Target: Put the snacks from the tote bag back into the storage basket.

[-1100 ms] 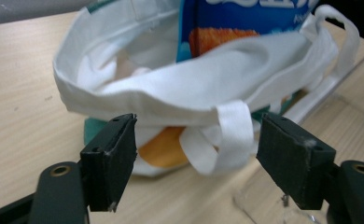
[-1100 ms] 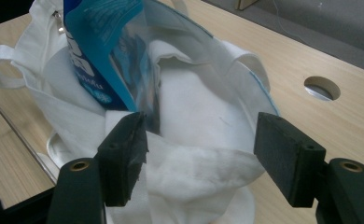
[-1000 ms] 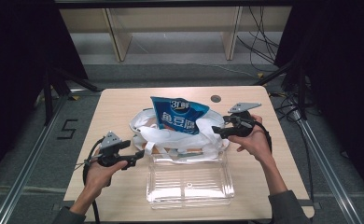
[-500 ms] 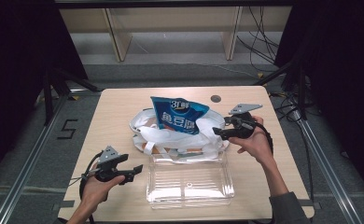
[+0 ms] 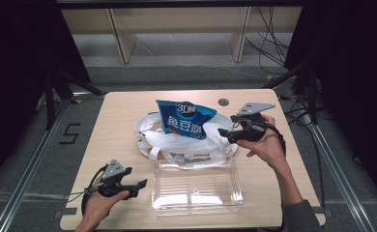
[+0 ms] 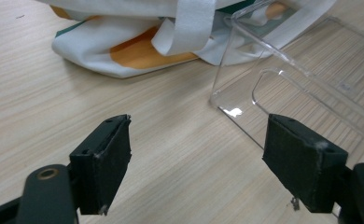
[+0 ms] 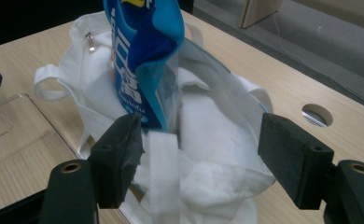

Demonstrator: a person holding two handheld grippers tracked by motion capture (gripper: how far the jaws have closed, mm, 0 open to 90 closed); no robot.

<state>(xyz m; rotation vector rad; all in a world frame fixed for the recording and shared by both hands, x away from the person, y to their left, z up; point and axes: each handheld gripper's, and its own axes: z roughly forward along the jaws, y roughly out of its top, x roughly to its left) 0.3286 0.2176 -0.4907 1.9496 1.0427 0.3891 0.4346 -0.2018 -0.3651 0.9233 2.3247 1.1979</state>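
Left gripper (image 5: 140, 184) sat near the table's (image 5: 123, 116) front-left edge, jaws wide open, nothing between them, just left of the clear tray (image 5: 196, 193). Right gripper (image 5: 224, 132) was at the right side of the white bag (image 5: 181, 142), jaws also spread wide, empty. Blue packet (image 5: 185, 118) stood upright in the bag's mouth, mid-table. In right gripper view the packet (image 7: 143, 56) and a bag strap (image 7: 164, 177) sat between the jaws, ungripped.

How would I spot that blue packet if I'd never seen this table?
Look at the middle of the wooden table, where a white cloth bag lies just behind a clear plastic tray. Standing up out of the bag is the blue packet; it is the one glossy, bright blue thing there, with white lettering.
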